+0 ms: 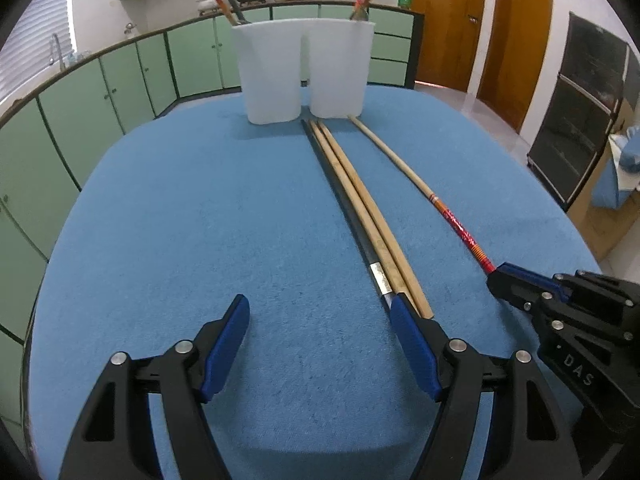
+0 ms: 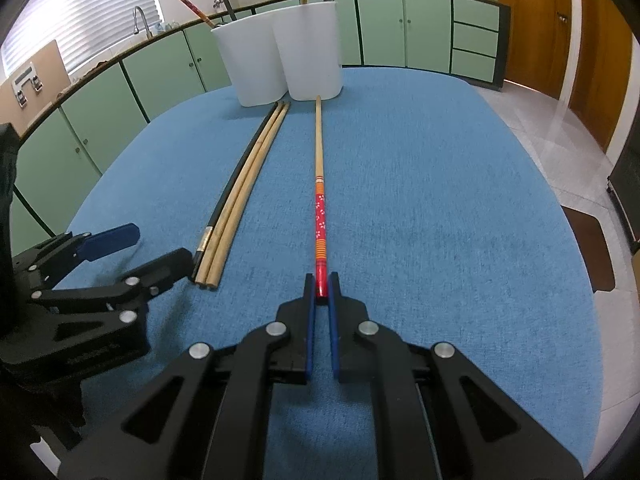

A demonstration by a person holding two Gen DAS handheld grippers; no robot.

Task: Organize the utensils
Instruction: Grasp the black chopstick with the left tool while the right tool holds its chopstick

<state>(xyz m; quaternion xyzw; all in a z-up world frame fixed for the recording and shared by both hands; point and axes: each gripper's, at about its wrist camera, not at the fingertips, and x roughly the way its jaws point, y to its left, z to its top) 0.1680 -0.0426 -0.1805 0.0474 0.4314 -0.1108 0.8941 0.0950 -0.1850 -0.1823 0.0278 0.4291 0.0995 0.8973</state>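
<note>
Nearest in the right wrist view, the right gripper (image 2: pixel 322 285) is closed on the red, patterned end of a long chopstick (image 2: pixel 319 160), its blue pads pinching the tip just above the blue cloth of the worktop (image 2: pixel 440 200). The rest of that chopstick lies straight along the cloth, its plain wooden end reaching the foot of the right-hand white holder (image 2: pixel 312 44).

The left gripper (image 1: pixel 320 332) holds nothing and stands wide, one pad resting against the near ends of a bundle of three sticks: two plain wooden chopsticks (image 1: pixel 352 200) and a black one (image 1: pixel 340 200) with a silver band (they lie side by side, touching). The bundle sits just left of the red chopstick and runs toward the gap between the two holders.

At the far edge of the worktop the left-hand white holder (image 1: pixel 268 76) and its twin stand touching each other, each already carrying a few upright utensils. Green cabinets (image 1: pixel 120 92) curve behind them.
</note>
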